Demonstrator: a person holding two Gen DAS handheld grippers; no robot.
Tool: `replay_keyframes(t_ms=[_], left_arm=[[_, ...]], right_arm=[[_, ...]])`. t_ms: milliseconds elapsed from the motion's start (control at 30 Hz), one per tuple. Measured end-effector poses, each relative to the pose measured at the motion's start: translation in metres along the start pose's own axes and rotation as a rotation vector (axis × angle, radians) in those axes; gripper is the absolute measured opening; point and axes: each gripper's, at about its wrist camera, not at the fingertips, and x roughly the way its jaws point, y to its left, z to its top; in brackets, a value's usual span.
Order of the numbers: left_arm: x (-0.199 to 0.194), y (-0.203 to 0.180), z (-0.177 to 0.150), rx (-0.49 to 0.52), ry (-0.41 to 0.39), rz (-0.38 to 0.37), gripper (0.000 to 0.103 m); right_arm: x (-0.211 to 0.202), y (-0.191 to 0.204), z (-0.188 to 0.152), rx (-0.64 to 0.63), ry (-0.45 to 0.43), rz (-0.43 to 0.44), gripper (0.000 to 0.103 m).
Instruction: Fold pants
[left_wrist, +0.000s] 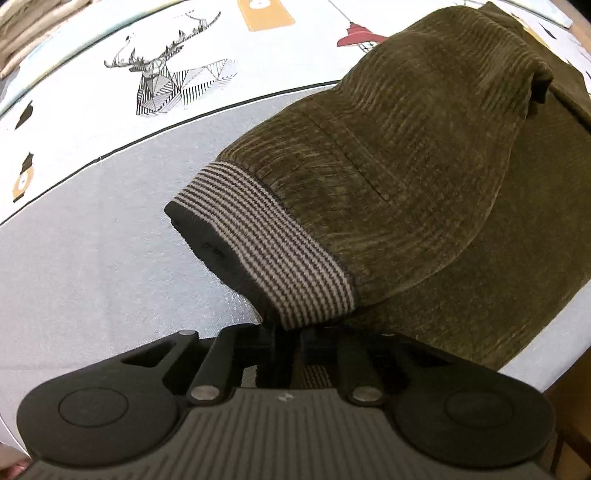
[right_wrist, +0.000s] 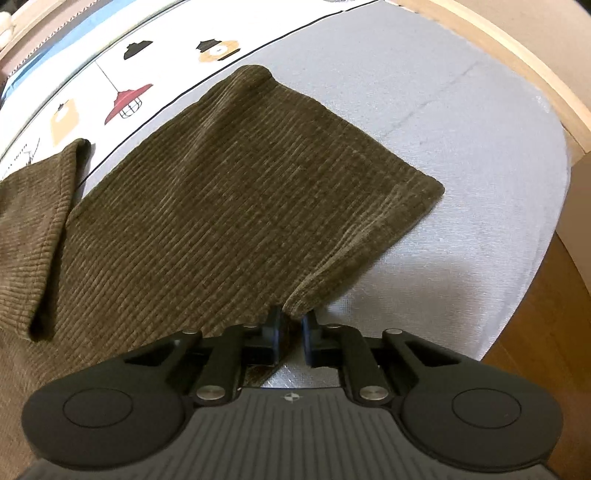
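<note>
The pants are olive-green corduroy with a striped grey and black elastic waistband. My left gripper is shut on the near corner of the waistband and holds it lifted, so the upper part arches above the lower layer. In the right wrist view the leg end of the pants lies mostly flat on the table. My right gripper is shut on the near corner of the leg hem, which is slightly raised.
The table wears a grey cloth with a white band printed with a deer and lamps. The table's right edge and wooden floor lie close to the hem. Folded pale fabric sits far left.
</note>
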Motion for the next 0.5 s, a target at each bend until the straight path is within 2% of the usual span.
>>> replay_keyframes(t_ms=[233,367,500], left_arm=[[-0.010,-0.005,-0.008,0.032,-0.013,0.020,0.009],[-0.014,-0.006,-0.011,0.016,-0.005,0.021,0.009],[-0.011,-0.010,-0.010,0.041,0.014,0.034,0.009]], right_arm=[[-0.002,0.004,0.002,-0.060,-0.007,0.003,0.011],[0.000,0.003,0.004,-0.065,0.014,-0.006,0.011],[0.001,0.006,0.004,-0.073,0.018,-0.024,0.011]])
